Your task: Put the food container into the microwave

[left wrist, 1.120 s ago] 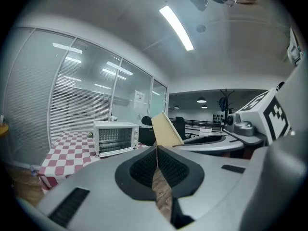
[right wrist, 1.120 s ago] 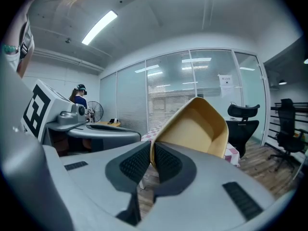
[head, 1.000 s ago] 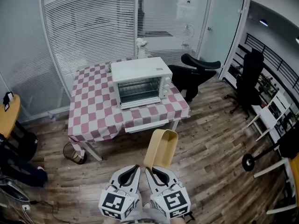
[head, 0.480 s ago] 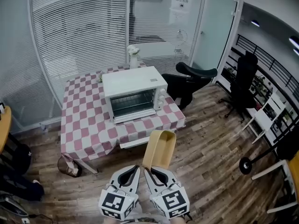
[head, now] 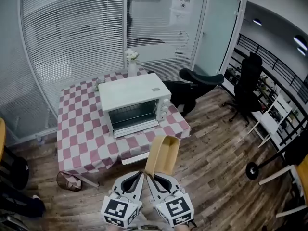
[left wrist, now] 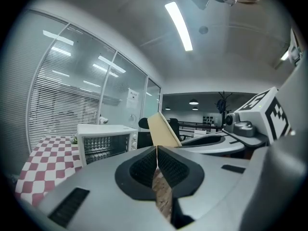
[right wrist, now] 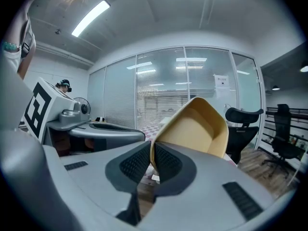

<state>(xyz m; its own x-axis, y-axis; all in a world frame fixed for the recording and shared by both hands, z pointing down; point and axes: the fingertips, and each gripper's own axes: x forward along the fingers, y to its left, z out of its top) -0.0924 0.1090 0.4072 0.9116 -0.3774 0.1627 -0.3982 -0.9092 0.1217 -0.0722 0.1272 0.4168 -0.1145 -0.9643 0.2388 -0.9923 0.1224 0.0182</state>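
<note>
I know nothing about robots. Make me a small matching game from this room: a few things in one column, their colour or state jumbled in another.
Things:
1. container
2. microwave
3. chair
4. tablecloth

Descriptions:
A. black
B. tan, clamped in the right gripper
C. pink and white checks
D. white, door shut

Pairs: 1-B, 2-D, 3-A, 4-C
</note>
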